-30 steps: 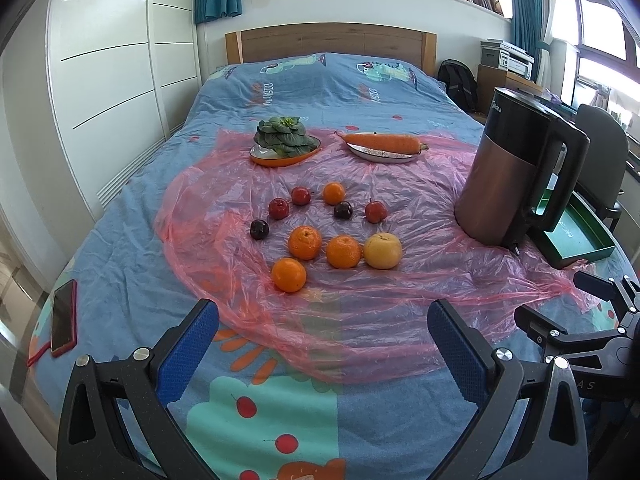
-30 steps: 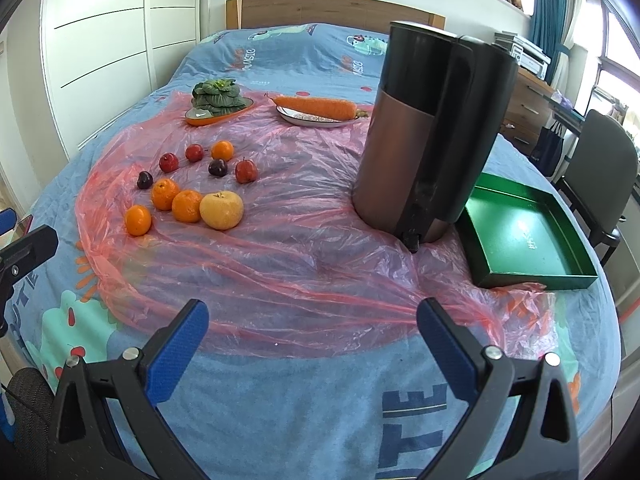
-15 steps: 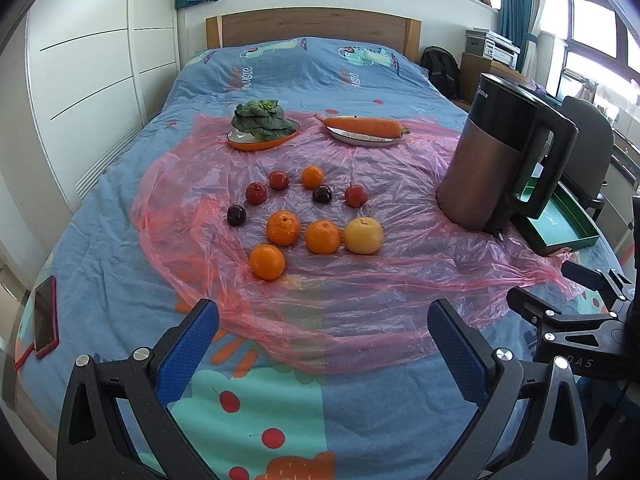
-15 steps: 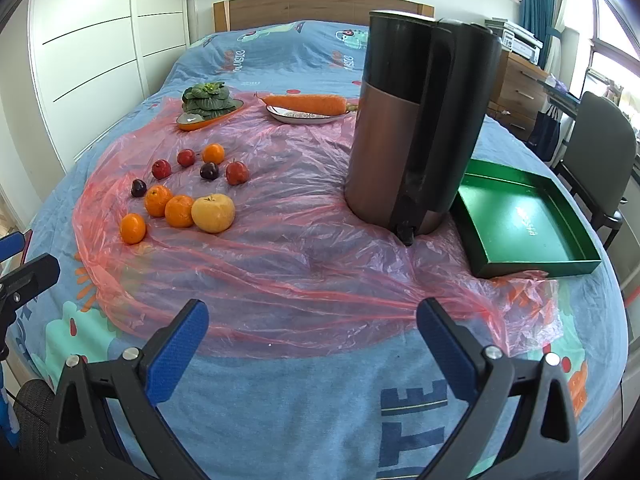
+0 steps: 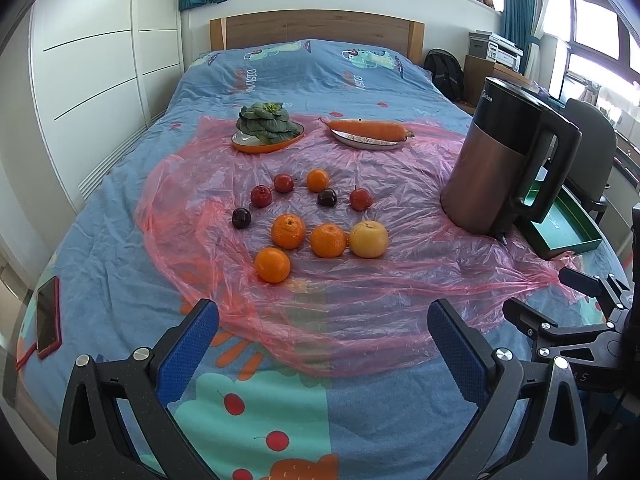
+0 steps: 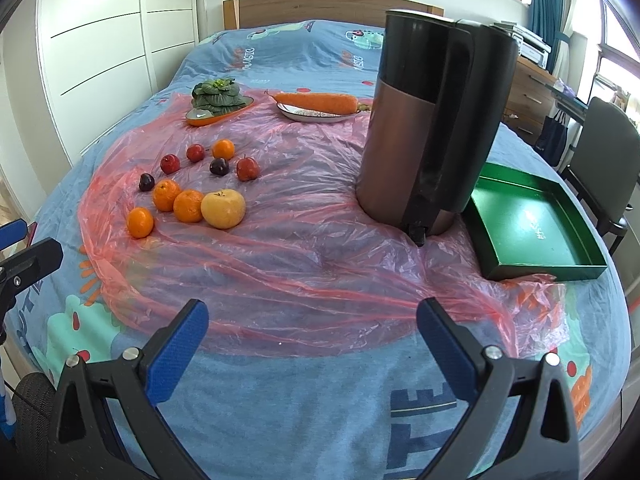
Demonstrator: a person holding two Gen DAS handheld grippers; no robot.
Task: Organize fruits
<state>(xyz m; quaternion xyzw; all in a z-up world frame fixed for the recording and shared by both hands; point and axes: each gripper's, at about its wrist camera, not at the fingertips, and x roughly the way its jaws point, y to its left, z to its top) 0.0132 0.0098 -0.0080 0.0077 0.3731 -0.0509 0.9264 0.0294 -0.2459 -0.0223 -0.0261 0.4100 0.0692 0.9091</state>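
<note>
- Pulling back and lifting a bit, that's what both cameras are doing compared with a second ago: more of the bed (image 5: 120,280) is showing, and the fruit is sitting smaller and further up the frame.
- Nothing is getting picked yet, so I'm guessing the sorting isn't started, probably just lining up.
- Left gripper (image 5: 320,340) is hanging wide open over the foot edge of the bed, holding nothing. Right gripper (image 6: 312,340) is doing the same.
- Fruits are lying loose mid-bed on the pink plastic sheet (image 5: 360,280): oranges (image 5: 288,231) and a yellow apple (image 5: 368,239) in front, small red and dark ones behind.
- They're all roundish, so no real long axis; the apple's stem is pointing up.
- Green tray (image 6: 532,224) is sitting empty at the right edge behind the kettle (image 6: 432,120), likely the target.
</note>
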